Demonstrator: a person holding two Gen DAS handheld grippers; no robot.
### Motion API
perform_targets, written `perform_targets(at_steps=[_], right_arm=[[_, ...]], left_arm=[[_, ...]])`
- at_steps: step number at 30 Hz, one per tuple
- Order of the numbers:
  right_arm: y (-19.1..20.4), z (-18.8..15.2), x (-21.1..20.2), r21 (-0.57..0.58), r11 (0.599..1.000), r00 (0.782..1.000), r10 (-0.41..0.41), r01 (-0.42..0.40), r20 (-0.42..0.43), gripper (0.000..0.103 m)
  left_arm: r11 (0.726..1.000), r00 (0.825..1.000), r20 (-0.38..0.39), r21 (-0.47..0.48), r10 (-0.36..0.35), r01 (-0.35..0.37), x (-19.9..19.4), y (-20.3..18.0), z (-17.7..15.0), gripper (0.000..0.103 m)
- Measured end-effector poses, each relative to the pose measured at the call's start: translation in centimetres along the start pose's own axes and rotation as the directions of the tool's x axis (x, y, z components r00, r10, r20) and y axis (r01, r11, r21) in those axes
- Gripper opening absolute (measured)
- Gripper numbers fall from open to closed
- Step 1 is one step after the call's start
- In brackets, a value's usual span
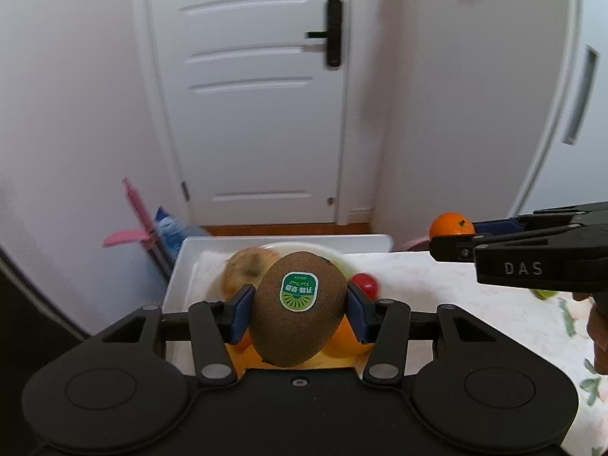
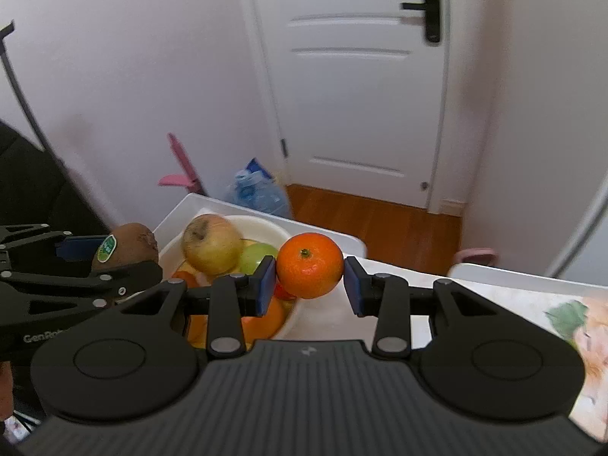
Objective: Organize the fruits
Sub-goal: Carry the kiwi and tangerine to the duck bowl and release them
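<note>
**Two Grippers, Two Fruits Held Above the Bowl**

In the left wrist view, the left gripper [image 1: 300, 309] sat at lower centre with its blue pads pressed on either side of a brown kiwi [image 1: 298, 309], whose green sticker faced the camera. Behind the kiwi, blurred, lay a white bowl [image 1: 334, 256] inside a white tray [image 1: 212, 245], with a yellowish apple [image 1: 243, 271] and a small red fruit [image 1: 365, 283] in it. At the right edge of that frame, the right gripper [image 1: 454, 237] reached in, clamped on a mandarin [image 1: 451, 224].

The right wrist view showed the mandarin [image 2: 309, 265] at centre, squeezed between the right gripper's [image 2: 309, 285] blue pads, stem end toward the camera. Below and left of it, the bowl [image 2: 266, 228] held the apple [image 2: 211, 243], a green fruit [image 2: 256, 258] and orange fruits [image 2: 266, 321]. At the left edge, the left gripper [image 2: 114, 258] carried the kiwi [image 2: 127, 245] just beside the bowl. A white door [image 2: 349, 76] filled the upper right, and a floral tablecloth [image 2: 570, 319] the lower right.
</note>
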State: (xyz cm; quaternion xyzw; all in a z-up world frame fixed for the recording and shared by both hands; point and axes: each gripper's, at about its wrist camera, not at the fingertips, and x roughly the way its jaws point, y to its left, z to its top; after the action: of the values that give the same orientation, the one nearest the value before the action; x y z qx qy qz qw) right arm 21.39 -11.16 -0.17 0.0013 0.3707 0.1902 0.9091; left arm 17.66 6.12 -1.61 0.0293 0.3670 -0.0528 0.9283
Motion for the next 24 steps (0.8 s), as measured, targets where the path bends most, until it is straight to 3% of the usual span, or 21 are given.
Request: perform_targets(at_steps=[9, 22, 23, 24], right_arm=[[0.8, 0.3, 4.1, -0.050, 0.997, 0.997, 0.062, -0.065, -0.052, 0.054], [-1.5, 0.3, 6.9, -0.019, 0.998, 0.995, 0.053, -0.055, -0.089, 0.054], [-1.6, 0.3, 7.0, -0.018, 0.998, 0.995, 0.053, -0.055, -0.090, 0.054], [-1.7, 0.3, 7.0, -0.016, 0.998, 0.994, 0.054, -0.056, -0.090, 0.054]], left_arm=[[0.998, 0.998, -0.051, -0.049, 0.033, -0.036, 4.1, 1.3, -0.8, 0.055], [0.999, 0.992, -0.124, 0.038, 0.033, -0.029, 9.2, -0.3, -1.3, 0.056], [0.999, 0.992, -0.120, 0.044, 0.036, -0.031, 9.1, -0.3, -1.4, 0.057], [0.998, 0.993, -0.106, 0.052, 0.041, -0.035, 8.9, -0.3, -1.4, 0.067]])
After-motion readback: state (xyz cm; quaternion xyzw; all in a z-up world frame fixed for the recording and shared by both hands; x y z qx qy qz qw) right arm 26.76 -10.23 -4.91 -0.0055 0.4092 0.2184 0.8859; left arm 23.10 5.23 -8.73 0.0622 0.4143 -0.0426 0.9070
